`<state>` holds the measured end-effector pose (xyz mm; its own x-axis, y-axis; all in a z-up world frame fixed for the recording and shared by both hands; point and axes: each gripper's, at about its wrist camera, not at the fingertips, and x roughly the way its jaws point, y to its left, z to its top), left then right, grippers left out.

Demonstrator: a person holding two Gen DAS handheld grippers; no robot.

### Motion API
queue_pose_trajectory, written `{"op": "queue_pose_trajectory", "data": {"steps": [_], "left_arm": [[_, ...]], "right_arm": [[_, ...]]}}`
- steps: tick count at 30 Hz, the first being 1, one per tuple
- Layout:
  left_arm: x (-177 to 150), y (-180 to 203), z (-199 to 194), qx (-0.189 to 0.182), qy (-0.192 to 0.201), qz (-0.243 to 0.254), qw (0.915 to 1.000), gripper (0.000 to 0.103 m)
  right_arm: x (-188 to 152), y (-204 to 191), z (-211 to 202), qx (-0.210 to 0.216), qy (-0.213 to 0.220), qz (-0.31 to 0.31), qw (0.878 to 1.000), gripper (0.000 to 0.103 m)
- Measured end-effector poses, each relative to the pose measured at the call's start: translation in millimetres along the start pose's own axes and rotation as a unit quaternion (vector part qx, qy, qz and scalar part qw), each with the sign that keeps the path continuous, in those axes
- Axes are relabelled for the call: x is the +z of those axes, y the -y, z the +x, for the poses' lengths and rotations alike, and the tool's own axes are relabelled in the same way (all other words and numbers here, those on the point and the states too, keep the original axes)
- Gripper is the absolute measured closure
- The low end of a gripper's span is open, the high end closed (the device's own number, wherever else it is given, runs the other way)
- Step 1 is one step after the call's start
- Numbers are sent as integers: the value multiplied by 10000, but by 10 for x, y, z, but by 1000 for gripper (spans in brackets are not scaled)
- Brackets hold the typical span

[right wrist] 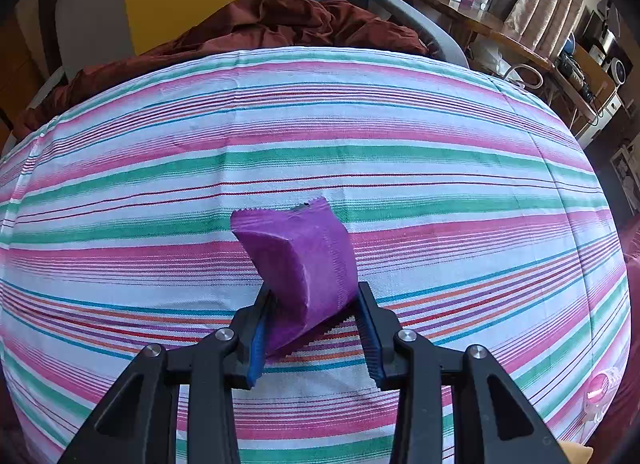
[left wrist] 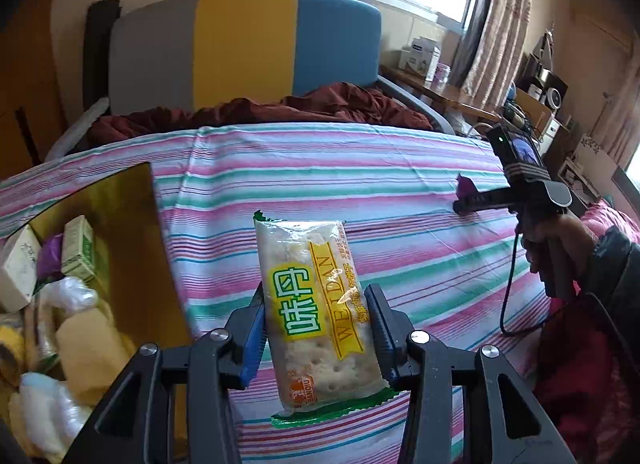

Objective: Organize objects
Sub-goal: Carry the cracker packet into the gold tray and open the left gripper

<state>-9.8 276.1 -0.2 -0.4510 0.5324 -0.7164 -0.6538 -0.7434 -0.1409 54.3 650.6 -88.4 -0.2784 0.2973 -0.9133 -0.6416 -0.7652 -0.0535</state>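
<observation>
Above the striped bedsheet, the left gripper holds a cracker packet clamped between its two jaws. The packet stands roughly upright and leans a little to the left, its clear wrapper showing pale crackers, a yellow band and green lettering. Both jaws press on its long sides around the middle of its length, so the top end rises well past the fingertips and the green crimped bottom edge hangs below them. To the left of that gripper sits an open box with a shiny golden wall, holding small cartons, a purple packet and plastic-wrapped items.

Over the same sheet, the right gripper is closed on a purple snack packet. The packet is tilted, its serrated top edge pointing up and away from the jaws, while its lower part sits between the fingers; the left jaw presses its side and the right jaw touches its crimped seam. In the left wrist view this gripper shows far to the right, low over the sheet, with a scrap of purple at its tip and a hand on its handle.

Behind the bed lie a rumpled dark red blanket and a headboard in grey, yellow and blue panels
</observation>
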Motion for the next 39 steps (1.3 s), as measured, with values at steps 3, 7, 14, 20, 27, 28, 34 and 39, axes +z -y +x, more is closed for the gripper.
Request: {"op": "queue_pose_trajectory", "data": {"steps": [3,7,14,20,27,28,34,39], "left_arm": [[18,-275,-164,402,147,-205,9989,56],[-5,-635,-358,956,300,-407,9941,56],[-127,-1122,-549,1742,368,-584,9823,56],[-220,-1434,-564,2018,237,-741,9763,56],[-256,-1697,-409,1943,-30,-1047,9753,56],[-253,-1730,-380,1896,-77,-1096,9757,56],[-209,-2071,-144,1316,-538,-1870,9720,56],[-134,-2276,22,1163,-745,-2183,9661,55]], "right_arm": [[-18,-32,-13,-57,35,-64,10000,64],[-64,-88,-26,-146,89,-168,9997,65],[-120,-159,-60,-280,172,-333,9989,65],[-158,-211,-78,-377,223,-407,9982,65],[-180,-239,-83,-466,278,-533,9971,65],[-183,-247,-86,-480,286,-552,9969,65],[-195,-264,-96,-530,304,-605,9963,66],[-190,-302,-94,-674,314,-734,9945,66]]}}
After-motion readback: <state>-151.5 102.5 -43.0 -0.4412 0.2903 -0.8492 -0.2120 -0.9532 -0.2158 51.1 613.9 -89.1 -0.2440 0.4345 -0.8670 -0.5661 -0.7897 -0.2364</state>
